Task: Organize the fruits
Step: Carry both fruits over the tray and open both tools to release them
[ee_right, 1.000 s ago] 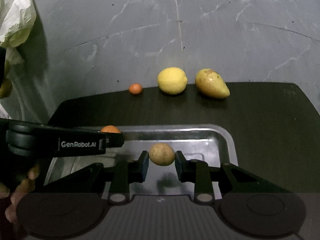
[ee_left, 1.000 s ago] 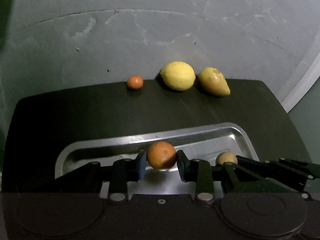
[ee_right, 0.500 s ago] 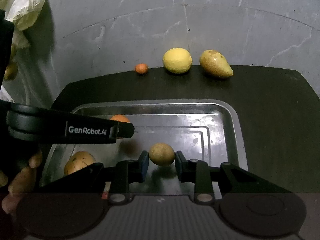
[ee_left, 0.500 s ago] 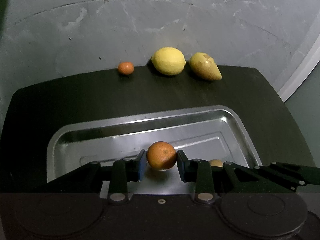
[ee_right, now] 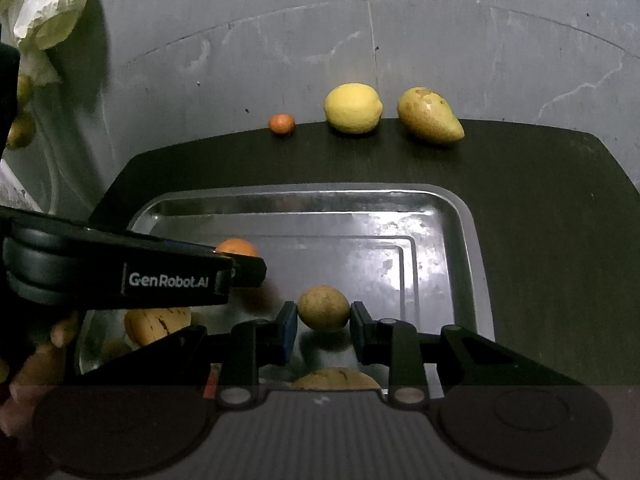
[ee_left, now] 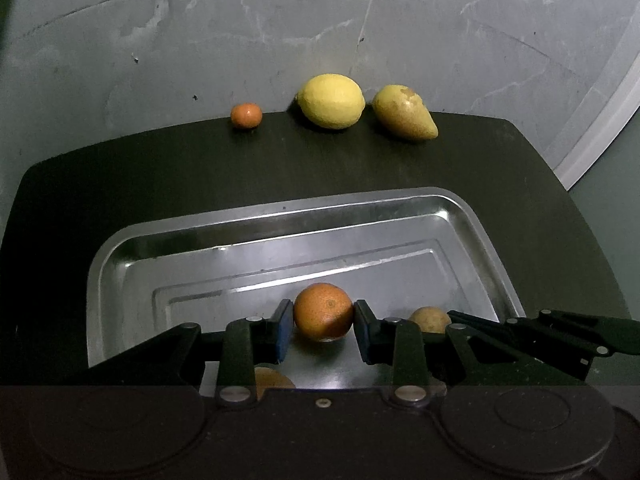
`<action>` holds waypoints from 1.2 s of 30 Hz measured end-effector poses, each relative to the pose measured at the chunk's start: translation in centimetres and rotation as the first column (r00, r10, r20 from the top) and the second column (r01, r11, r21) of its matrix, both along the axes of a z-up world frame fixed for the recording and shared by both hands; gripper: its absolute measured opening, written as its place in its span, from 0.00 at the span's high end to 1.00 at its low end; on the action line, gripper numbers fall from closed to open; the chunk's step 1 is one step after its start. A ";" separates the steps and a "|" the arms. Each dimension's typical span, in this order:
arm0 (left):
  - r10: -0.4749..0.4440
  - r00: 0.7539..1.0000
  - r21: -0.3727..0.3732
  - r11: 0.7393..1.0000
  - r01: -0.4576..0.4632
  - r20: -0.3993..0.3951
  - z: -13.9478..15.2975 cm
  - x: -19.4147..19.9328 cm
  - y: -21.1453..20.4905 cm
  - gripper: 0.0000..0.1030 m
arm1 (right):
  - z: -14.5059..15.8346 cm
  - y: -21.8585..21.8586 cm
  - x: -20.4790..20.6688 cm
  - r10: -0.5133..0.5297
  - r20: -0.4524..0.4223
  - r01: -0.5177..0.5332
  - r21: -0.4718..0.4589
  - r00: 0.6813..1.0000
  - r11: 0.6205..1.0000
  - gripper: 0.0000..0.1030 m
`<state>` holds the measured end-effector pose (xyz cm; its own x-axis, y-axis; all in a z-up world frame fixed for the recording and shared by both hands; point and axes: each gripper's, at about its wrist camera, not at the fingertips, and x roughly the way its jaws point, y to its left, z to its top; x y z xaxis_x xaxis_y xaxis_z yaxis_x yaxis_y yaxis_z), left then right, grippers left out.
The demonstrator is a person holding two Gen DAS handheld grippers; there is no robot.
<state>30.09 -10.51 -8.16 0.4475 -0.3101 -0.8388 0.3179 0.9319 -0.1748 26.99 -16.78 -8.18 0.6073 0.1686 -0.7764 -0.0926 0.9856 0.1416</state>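
My left gripper (ee_left: 323, 322) is shut on an orange (ee_left: 323, 311), held just over the near part of a metal tray (ee_left: 280, 236). My right gripper (ee_right: 323, 320) is shut on a small brown round fruit (ee_right: 323, 308) above the same tray (ee_right: 440, 240). That brown fruit (ee_left: 430, 319) shows to the right in the left wrist view. At the table's far edge lie a small tangerine (ee_left: 246, 115), a lemon (ee_left: 331, 101) and a pear (ee_left: 404, 118). More fruit (ee_right: 158, 322) rests in the tray's near left corner.
The tray sits on a dark table (ee_left: 160, 168) against a grey marbled wall (ee_left: 320, 32). A white plastic bag (ee_right: 48, 12) with fruit hangs at the far left. A hand (ee_right: 36, 356) holds the left gripper's body (ee_right: 120, 276). Another fruit (ee_right: 336, 378) lies under the right gripper.
Both grippers have drawn back toward the near side and risen, each still holding its fruit. More of the tray and the fruits in its near corner have come into view.
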 end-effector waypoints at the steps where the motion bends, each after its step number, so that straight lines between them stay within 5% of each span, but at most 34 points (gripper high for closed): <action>1: 0.000 1.000 0.001 1.000 0.000 -0.001 0.0 -0.1 0.0 0.67 | 0.0 0.0 0.0 -0.001 -0.002 0.001 -0.001 1.000 1.000 0.69; 36: -0.016 0.999 0.012 1.000 0.017 -0.035 -0.9 0.3 0.7 0.64 | 0.0 0.2 -0.2 -0.052 -0.013 0.052 -0.024 0.999 0.998 0.63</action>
<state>30.37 -9.85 -9.05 0.4125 -0.3067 -0.8578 0.3273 0.9286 -0.1746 26.81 -16.61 -8.22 0.6041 0.1184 -0.7880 -0.0390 0.9921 0.1191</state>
